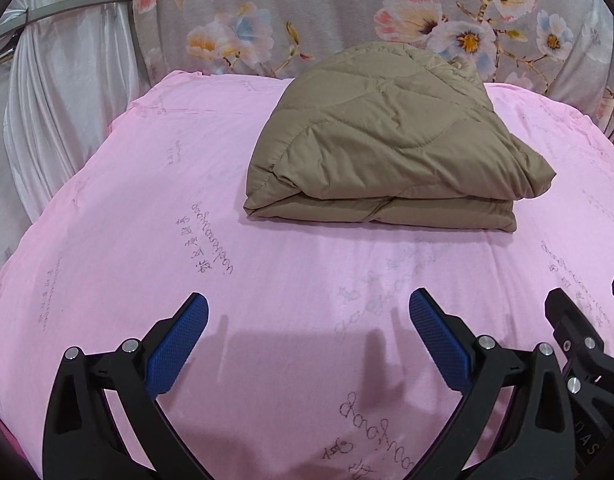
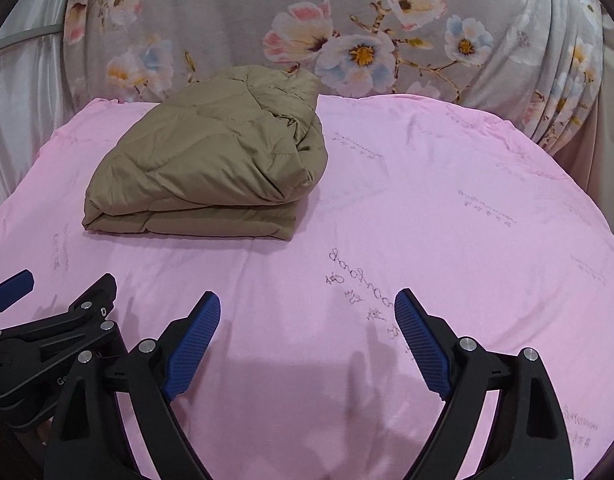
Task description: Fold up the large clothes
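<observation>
A tan quilted jacket (image 1: 391,144) lies folded into a thick bundle on the pink sheet (image 1: 147,208), toward the far side. It also shows in the right wrist view (image 2: 211,160), at the upper left. My left gripper (image 1: 307,312) is open and empty, hovering over the sheet well short of the jacket. My right gripper (image 2: 307,308) is open and empty, beside the left one and also short of the jacket. The right gripper's black frame shows at the right edge of the left wrist view (image 1: 575,328), and the left gripper's frame shows in the right wrist view (image 2: 67,320).
The pink sheet (image 2: 447,208) with faint printed writing covers the whole surface. A floral grey cloth (image 1: 347,12) hangs behind the far edge. A white curtain (image 1: 59,92) hangs at the left. The floral cloth drapes down at the right (image 2: 567,80).
</observation>
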